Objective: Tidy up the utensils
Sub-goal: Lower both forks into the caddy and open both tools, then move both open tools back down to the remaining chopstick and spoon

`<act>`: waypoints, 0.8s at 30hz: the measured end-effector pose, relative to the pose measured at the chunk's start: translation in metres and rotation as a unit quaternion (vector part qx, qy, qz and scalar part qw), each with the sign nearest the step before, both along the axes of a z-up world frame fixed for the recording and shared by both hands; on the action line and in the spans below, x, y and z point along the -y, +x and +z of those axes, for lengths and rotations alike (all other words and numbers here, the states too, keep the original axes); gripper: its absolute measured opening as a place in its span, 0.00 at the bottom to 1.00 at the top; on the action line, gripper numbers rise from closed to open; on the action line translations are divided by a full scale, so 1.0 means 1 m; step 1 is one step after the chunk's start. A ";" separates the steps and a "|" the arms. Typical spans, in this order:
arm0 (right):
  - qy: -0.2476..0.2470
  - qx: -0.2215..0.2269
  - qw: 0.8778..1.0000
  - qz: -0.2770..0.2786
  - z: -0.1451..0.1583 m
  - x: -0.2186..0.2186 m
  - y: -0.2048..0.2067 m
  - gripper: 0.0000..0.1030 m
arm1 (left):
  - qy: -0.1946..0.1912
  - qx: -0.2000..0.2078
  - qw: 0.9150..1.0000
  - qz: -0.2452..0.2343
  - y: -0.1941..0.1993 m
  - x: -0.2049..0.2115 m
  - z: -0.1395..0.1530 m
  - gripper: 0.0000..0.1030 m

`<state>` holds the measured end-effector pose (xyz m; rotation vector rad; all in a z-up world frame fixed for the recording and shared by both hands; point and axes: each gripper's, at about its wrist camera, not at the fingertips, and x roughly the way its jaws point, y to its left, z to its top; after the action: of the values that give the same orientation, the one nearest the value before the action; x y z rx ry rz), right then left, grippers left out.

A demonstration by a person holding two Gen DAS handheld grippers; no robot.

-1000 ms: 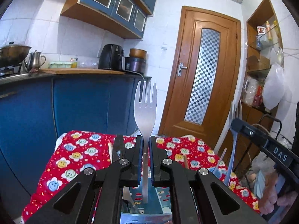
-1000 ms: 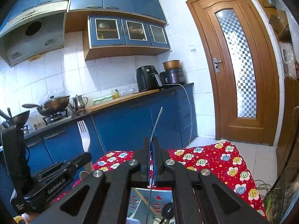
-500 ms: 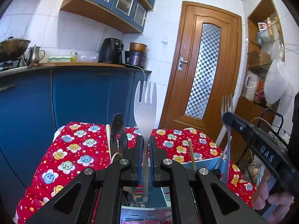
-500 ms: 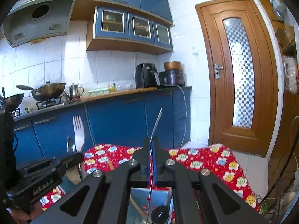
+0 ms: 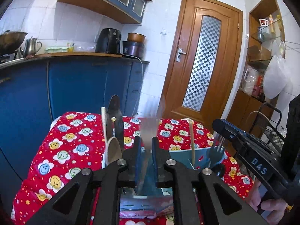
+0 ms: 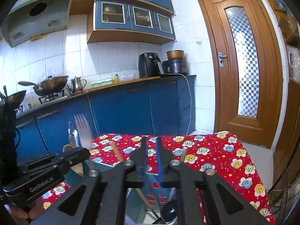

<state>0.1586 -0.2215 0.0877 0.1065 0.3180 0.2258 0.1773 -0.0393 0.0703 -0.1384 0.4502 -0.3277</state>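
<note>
My left gripper [image 5: 146,140] stands open over a blue utensil holder [image 5: 180,154] on the red flowered tablecloth. A silver fork [image 5: 150,125] shows as a motion blur between its parted fingers, free of them; it also shows in the right wrist view [image 6: 83,133]. My right gripper [image 6: 151,144] is open and empty above the same holder [image 6: 105,166]. A second fork [image 5: 215,152] stands in the holder's right compartment, below the right gripper's body. A wooden spoon [image 5: 113,150], a knife [image 5: 115,116] and chopsticks [image 5: 191,144] stand in the holder.
The table with the red cloth [image 5: 61,150] stands before blue kitchen cabinets [image 5: 75,88]. A wooden door [image 5: 204,60] is behind. A black ladle [image 6: 168,212] and a chopstick lie in the holder below the right gripper. A wire rack [image 5: 270,123] is at right.
Both grippers moved down toward the holder and opened. The left let go of its fork, which is dropping. The right let go of its fork, which now stands in the holder.
</note>
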 end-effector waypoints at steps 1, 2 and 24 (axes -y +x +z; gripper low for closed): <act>0.005 0.001 1.000 0.001 0.001 0.000 -0.002 0.27 | -0.001 -0.002 1.000 -0.001 -0.002 -0.001 0.001 0.18; 0.012 0.003 1.000 0.003 0.003 0.002 -0.007 0.27 | -0.002 -0.003 1.000 -0.003 -0.004 -0.001 0.003 0.19; 0.044 -0.070 0.997 -0.012 0.008 0.013 -0.108 0.30 | 0.039 -0.034 0.998 -0.024 -0.099 -0.007 0.016 0.24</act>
<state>0.0503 -0.2343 0.0959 0.2133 0.4456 0.2084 0.0786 -0.0320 0.0866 -0.0635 0.5333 -0.3526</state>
